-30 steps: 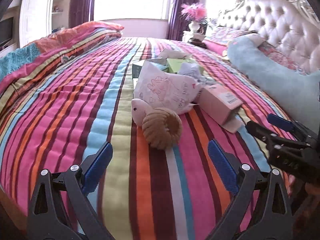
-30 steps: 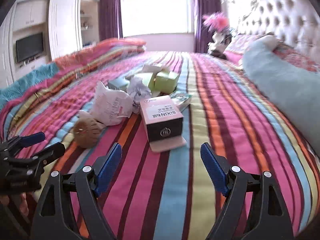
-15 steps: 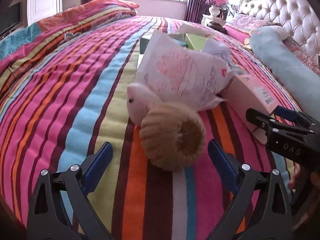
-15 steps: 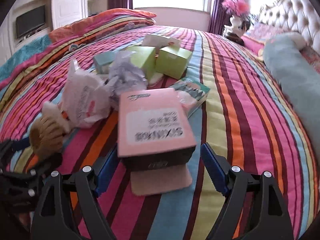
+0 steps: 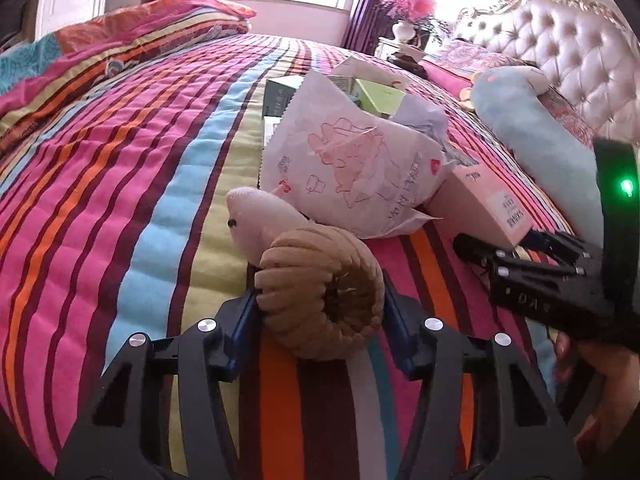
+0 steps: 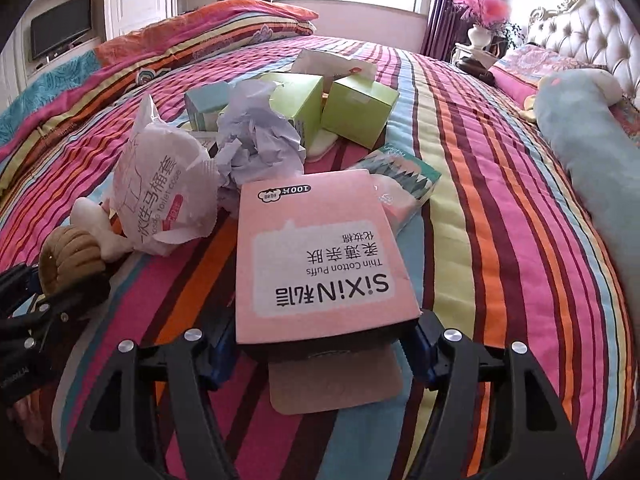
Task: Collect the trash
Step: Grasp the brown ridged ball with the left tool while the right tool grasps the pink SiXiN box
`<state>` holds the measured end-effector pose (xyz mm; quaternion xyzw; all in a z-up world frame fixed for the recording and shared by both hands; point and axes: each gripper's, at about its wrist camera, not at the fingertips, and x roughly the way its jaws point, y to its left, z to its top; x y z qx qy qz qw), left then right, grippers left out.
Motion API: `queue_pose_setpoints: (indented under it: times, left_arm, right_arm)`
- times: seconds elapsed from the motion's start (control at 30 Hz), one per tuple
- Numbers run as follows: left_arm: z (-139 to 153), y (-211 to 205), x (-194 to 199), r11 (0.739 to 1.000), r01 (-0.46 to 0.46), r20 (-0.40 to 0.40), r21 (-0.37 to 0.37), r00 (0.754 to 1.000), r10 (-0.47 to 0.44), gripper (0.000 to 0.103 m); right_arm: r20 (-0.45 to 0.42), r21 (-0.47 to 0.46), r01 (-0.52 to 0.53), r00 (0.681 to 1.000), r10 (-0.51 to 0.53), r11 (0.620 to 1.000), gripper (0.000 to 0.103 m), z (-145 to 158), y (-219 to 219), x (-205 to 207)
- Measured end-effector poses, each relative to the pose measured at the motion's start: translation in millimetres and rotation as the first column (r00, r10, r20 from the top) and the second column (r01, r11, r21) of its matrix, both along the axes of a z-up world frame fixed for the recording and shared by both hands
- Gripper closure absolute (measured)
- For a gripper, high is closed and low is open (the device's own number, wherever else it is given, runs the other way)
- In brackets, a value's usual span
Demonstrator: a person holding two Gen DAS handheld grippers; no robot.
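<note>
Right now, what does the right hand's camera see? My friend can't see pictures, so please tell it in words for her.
The right gripper has just closed its blue pads on the near end of a pink cotton-puff box lying on a striped bedspread. Behind the box sit crumpled paper, a white plastic bag and green boxes. At far left, the left gripper grips a plush snail.

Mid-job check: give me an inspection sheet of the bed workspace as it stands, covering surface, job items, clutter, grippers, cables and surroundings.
Surface: striped bedspread, rumpled.
Job's things: pink cotton-puff box, flap open; white printed bag; crumpled paper; green boxes; teal packet.
Clutter: snail plush toy, likely not trash; blue bolster.
Grippers: left gripper has just been closing, pads pressing the plush shell; right gripper has just been closing, pads against the pink box's sides.
Cables: nothing seen.
Surroundings: tufted headboard, flower vase, television, window.
</note>
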<state>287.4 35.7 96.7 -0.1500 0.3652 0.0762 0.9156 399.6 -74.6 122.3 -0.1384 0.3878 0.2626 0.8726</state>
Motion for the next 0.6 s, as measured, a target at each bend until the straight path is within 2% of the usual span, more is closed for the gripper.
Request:
queue_pose_setpoints:
  times: [0.07, 0.23, 0.27, 0.33, 0.4, 0.47, 0.6]
  left_arm:
    - [2, 0, -9, 1.000, 0.015, 0.009, -0.012, 1.000, -0.015, 0.049]
    - [3, 10, -38, 0.993, 0.055, 0.037, -0.106, 0.998, -0.051, 0.049]
    - [2, 13, -43, 0.991, 0.057, 0.044, -0.124, 0.998, -0.052, 0.049]
    - [2, 17, -51, 0.989, 0.059, 0.054, -0.133, 0.997, -0.052, 0.049]
    - [3, 20, -58, 0.987, 0.069, 0.063, -0.146, 0.996, -0.060, 0.049]
    - [7, 22, -67, 0.981, 0.085, 0.088, -0.173, 0.994, -0.070, 0.049]
    - [22, 24, -99, 0.972, 0.145, 0.151, -0.183, 0.981, -0.118, 0.049]
  right_arm:
    - [-0.031, 0.053, 0.017, 0.999, -0.015, 0.998, 0.039, 0, -9, 6]
    - [-0.097, 0.195, 0.090, 0.993, -0.072, 0.977, 0.039, 3, -36, 7]
    - [-0.100, 0.263, 0.118, 0.990, -0.095, 0.957, 0.039, 5, -51, -3]
    - [-0.110, 0.300, 0.128, 0.989, -0.099, 0.945, 0.039, 5, -58, -9]
    - [-0.097, 0.369, 0.130, 0.990, -0.101, 0.920, 0.039, 10, -72, -30]
    - [-0.075, 0.398, 0.114, 0.993, -0.091, 0.910, 0.039, 17, -77, -47]
    - [0.004, 0.456, 0.024, 1.000, -0.029, 0.890, 0.039, 39, -87, -110]
